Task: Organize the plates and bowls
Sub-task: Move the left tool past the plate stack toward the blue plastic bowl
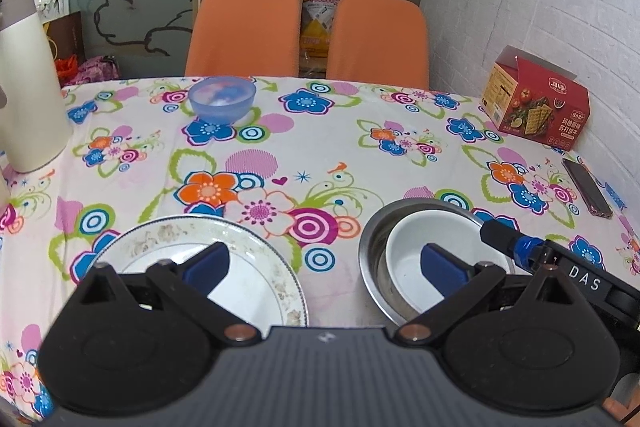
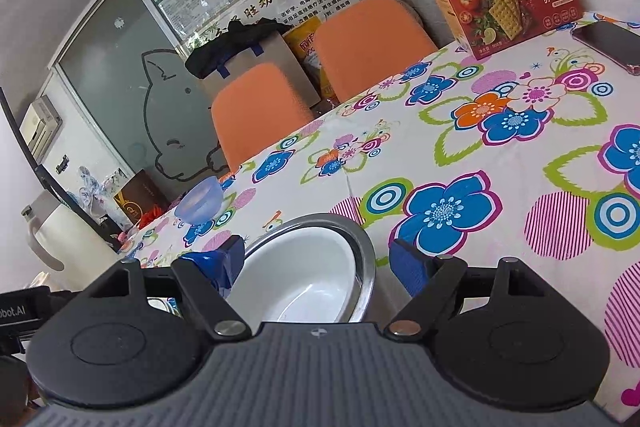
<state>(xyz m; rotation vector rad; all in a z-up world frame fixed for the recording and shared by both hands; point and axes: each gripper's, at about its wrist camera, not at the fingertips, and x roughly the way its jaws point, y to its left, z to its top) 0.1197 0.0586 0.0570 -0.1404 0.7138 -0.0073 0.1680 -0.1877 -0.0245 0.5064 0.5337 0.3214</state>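
1. The left gripper [image 1: 324,269] hung released above the desk [image 1: 340,155], with nothing between its fingers.
2. The right gripper [image 2: 318,263] gaped around the white bowl [image 2: 304,275], nested in the steel bowl [image 2: 366,247].
3. The plate [image 1: 224,239] lay at 7 o'clock; the blue bowl [image 1: 222,99] at 11.

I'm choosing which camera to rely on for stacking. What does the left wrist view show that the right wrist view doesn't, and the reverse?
Only the left wrist view shows the patterned plate and the right gripper's own tip coming in beside the metal bowl.

Only the right wrist view shows the open right gripper straddling the bowls.

Both show the white bowl nested in the metal bowl, the blue bowl at the far edge, the cracker box, the phone and the white jug.
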